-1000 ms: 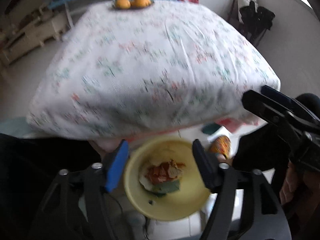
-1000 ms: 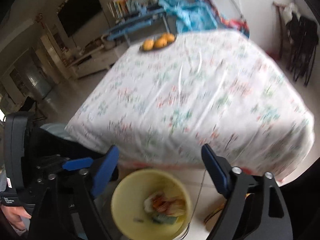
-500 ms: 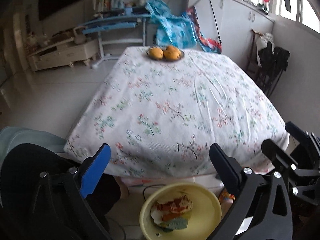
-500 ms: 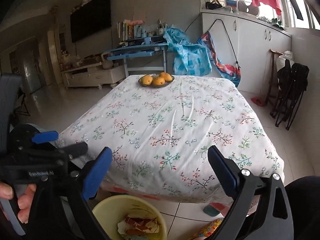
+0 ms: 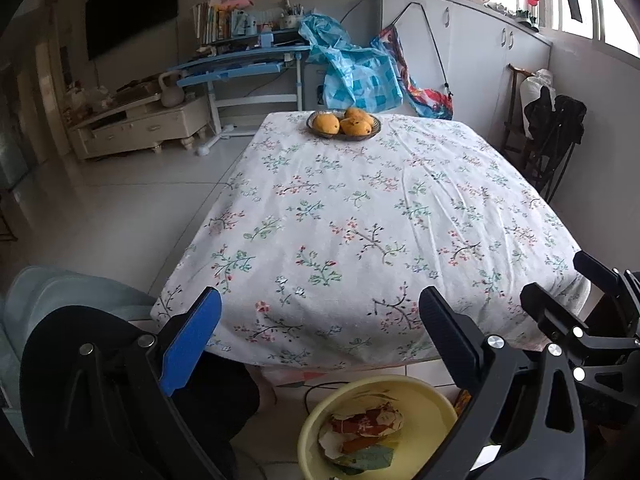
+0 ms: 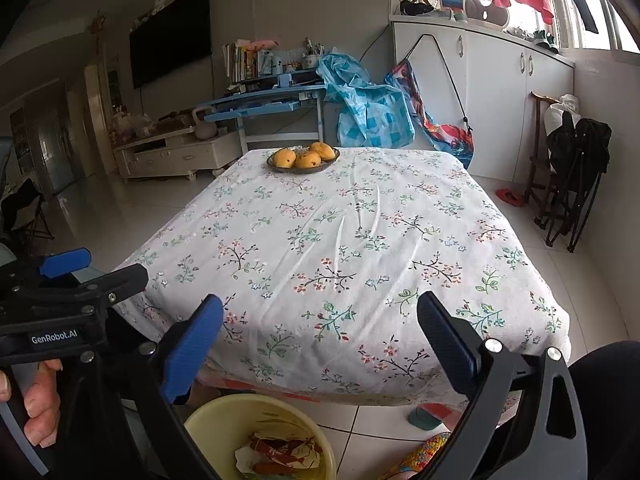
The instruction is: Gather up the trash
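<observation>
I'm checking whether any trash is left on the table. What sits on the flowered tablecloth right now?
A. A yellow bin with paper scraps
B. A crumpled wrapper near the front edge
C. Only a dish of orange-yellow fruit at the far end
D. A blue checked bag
C: the dish of fruit stands alone at the far end of the tablecloth; the scraps lie in the yellow bin on the floor.
</observation>
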`<state>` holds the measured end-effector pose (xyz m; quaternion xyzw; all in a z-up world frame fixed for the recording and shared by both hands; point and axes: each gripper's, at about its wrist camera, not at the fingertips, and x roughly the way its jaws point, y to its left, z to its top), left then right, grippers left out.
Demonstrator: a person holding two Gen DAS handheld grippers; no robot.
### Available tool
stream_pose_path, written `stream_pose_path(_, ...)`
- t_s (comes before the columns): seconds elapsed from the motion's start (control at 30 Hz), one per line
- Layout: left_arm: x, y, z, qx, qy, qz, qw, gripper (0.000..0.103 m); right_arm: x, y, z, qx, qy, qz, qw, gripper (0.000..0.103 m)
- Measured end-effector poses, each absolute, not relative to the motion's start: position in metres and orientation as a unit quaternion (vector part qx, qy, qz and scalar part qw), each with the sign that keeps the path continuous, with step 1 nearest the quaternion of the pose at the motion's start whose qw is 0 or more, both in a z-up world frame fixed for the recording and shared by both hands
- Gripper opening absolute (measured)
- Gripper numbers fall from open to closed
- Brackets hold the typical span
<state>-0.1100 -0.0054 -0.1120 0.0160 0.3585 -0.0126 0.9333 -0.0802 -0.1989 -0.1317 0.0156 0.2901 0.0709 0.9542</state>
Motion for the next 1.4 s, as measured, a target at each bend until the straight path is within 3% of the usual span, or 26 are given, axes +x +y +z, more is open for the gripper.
stream_pose_path(1.4, -0.122, 0.004, -0.1, 0.013, 0.313, 0.004, 0.95, 0.096, -0.086, -0.192, -0.124, -0.01, 0.259, 0.06, 0.964, 0.095)
